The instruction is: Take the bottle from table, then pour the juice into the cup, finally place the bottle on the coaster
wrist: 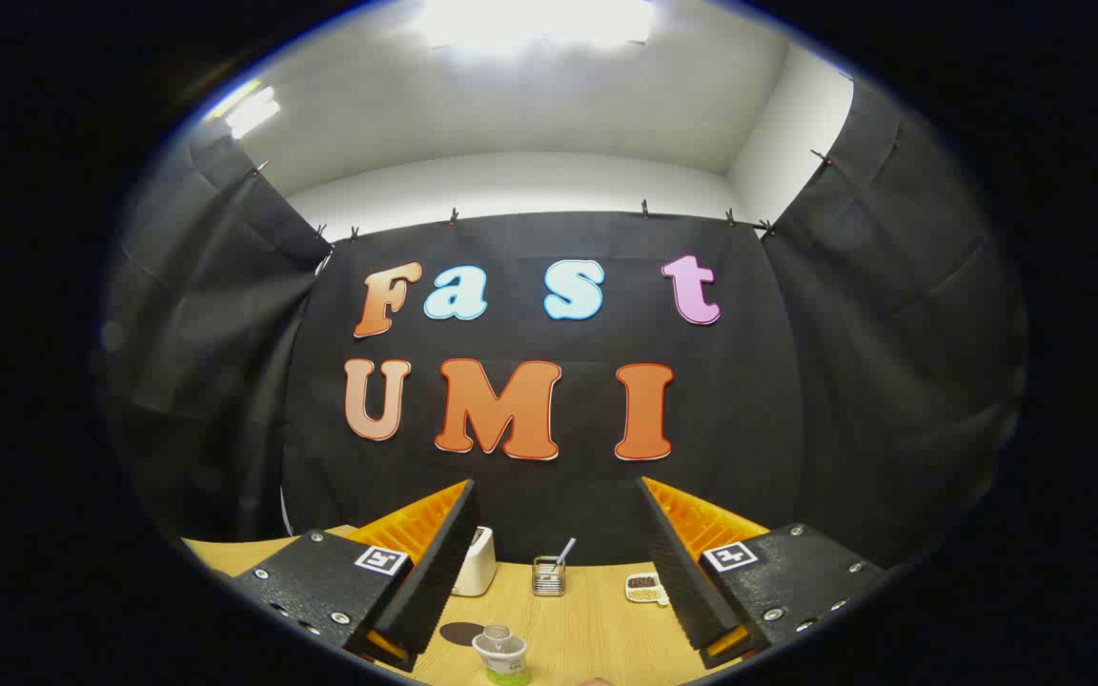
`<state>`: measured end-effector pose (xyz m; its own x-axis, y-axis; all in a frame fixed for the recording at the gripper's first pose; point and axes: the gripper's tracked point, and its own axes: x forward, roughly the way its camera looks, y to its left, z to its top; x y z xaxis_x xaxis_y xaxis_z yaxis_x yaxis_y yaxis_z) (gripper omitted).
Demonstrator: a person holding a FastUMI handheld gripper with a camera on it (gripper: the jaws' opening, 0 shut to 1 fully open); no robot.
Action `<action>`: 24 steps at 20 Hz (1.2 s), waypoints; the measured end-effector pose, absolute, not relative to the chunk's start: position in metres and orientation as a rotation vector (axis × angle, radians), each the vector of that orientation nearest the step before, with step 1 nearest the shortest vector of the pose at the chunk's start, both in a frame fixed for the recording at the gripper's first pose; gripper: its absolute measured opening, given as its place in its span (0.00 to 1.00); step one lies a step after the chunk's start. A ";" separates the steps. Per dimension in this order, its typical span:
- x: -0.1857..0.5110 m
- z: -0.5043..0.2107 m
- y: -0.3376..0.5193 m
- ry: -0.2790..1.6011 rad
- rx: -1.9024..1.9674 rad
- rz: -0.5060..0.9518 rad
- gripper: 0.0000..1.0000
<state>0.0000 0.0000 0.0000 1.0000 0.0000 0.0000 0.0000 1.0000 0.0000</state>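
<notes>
The gripper [549,572] hangs above the wooden table [597,629], jaws spread wide and gripping nothing. Near and slightly left between the fingers stands the bottle [501,655], upright, long axis vertical, cap toward the camera. Just left of it lies the dark round coaster [461,633]. Farther off sit a white holder [478,562], a wire cup with a straw [549,575] and a small dish [644,587].
</notes>
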 end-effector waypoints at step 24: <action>0.002 -0.030 0.011 -0.022 -0.002 0.051 0.97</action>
<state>0.0020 0.0112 -0.0300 0.9984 0.0512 0.0221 -0.0512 0.9987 -0.0025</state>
